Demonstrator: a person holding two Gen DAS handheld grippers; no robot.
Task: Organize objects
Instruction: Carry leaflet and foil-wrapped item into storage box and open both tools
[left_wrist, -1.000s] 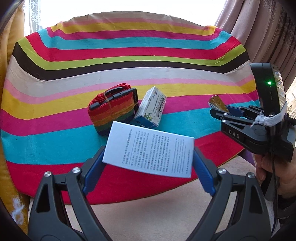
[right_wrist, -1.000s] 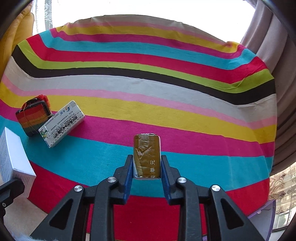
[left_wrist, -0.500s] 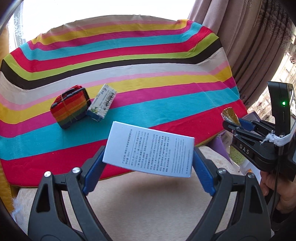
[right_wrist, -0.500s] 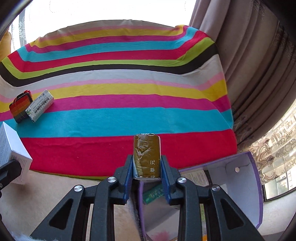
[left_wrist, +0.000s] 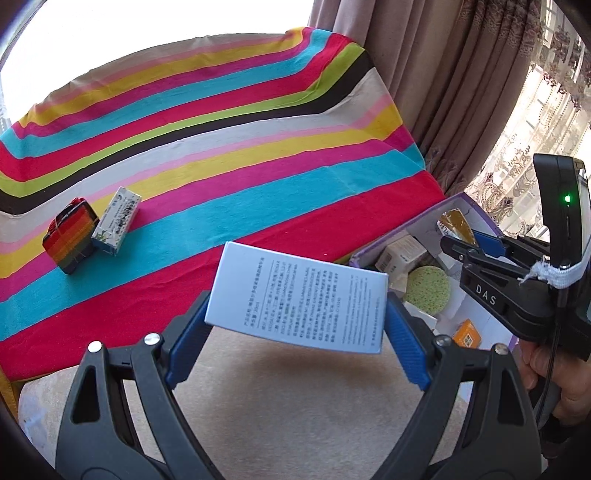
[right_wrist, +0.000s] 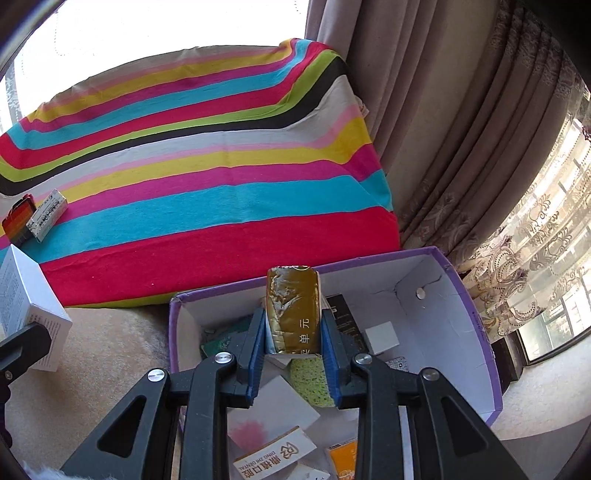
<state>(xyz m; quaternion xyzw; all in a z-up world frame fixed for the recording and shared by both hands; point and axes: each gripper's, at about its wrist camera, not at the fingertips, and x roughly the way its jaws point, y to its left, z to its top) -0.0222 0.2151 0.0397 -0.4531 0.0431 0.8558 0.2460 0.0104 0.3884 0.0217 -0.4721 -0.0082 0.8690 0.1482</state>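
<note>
My left gripper (left_wrist: 297, 314) is shut on a white printed box (left_wrist: 295, 299), held above the beige carpet left of the purple storage box (left_wrist: 476, 214). My right gripper (right_wrist: 293, 332) is shut on a gold foil packet (right_wrist: 293, 306) and holds it over the open purple box (right_wrist: 476, 317); it also shows in the left wrist view (left_wrist: 461, 236). A rainbow strap roll (left_wrist: 70, 240) and a small white carton (left_wrist: 117, 219) lie side by side on the striped cloth (left_wrist: 221, 155).
The purple box holds several small boxes, a green sponge (left_wrist: 426, 290) and an orange carton (left_wrist: 467, 332). Curtains (right_wrist: 443, 129) hang to the right of the striped surface. Beige carpet (left_wrist: 295, 406) lies below the left gripper.
Both grippers have swung right and away from the striped cloth, each keeping its load. The purple box has come into view under the right gripper; the strap roll and carton now lie far left.
</note>
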